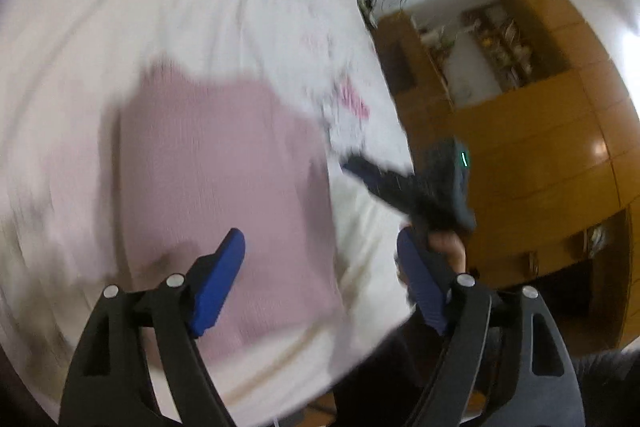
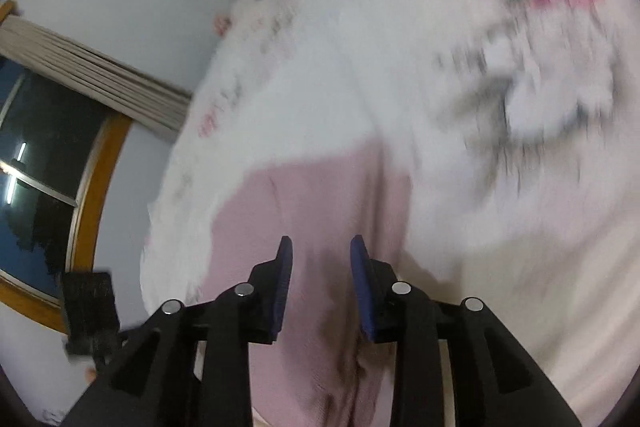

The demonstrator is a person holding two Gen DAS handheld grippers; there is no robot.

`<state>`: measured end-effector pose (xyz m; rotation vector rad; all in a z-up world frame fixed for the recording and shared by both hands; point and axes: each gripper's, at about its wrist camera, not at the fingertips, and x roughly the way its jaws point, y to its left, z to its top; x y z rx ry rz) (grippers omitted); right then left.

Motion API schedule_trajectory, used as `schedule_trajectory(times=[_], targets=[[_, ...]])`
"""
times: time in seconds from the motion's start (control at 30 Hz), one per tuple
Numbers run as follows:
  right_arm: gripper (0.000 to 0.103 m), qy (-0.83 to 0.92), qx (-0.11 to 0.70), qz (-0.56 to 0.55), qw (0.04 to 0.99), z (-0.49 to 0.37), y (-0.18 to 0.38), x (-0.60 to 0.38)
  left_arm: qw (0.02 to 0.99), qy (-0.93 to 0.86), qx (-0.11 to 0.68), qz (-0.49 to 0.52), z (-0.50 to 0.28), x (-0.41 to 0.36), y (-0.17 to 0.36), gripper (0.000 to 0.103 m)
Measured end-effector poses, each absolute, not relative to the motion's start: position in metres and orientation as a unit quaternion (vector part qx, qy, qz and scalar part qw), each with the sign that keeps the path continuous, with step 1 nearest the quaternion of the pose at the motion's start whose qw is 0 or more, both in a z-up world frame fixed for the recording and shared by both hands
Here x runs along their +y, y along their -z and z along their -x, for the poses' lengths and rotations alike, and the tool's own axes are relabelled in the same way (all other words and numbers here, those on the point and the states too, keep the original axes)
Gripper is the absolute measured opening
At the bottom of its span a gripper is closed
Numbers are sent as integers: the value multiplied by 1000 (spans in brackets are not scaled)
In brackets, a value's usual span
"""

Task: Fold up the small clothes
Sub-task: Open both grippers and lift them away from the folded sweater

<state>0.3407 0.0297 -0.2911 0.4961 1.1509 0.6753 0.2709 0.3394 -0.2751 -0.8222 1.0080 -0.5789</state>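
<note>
On the bed (image 1: 120, 27), a pink garment (image 1: 224, 179) lies flat under my two claws.
Left claw (image 1: 320, 279) gapes wide, right claw (image 2: 320, 283) is partly open; both empty. With this blur, I could pinch the sheet too and drag it.

I see a bed with a white flowered sheet (image 1: 200, 7), a wooden cabinet (image 1: 540, 155) beside it, a dark window (image 2: 36, 163) with a wooden frame, and beige curtains (image 2: 88, 67).
</note>
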Motion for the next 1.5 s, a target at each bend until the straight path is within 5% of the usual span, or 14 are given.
schedule_trajectory(times=[0.1, 0.23, 0.9, 1.03, 1.2, 1.4, 1.5], targets=[[28, -329, 551, -197, 741, -352, 298, 58, 748, 253, 483, 379, -318, 349, 299, 73], [0, -285, 585, -112, 751, -378, 336, 76, 727, 221, 527, 380, -356, 361, 356, 62], [5, -355, 551, -7, 755, -286, 292, 93, 768, 240, 505, 311, -258, 342, 312, 59], [0, -331, 576, 44, 746, -279, 329, 115, 762, 223, 529, 301, -255, 337, 335, 56], [6, -328, 549, 45, 768, -260, 288, 121, 764, 249, 504, 316, -220, 347, 303, 61], [1, -324, 572, 150, 738, -214, 334, 137, 742, 205, 569, 291, -181, 345, 357, 60], [1, -315, 580, 101, 744, -216, 330, 127, 742, 194, 558, 317, -177, 354, 354, 62]])
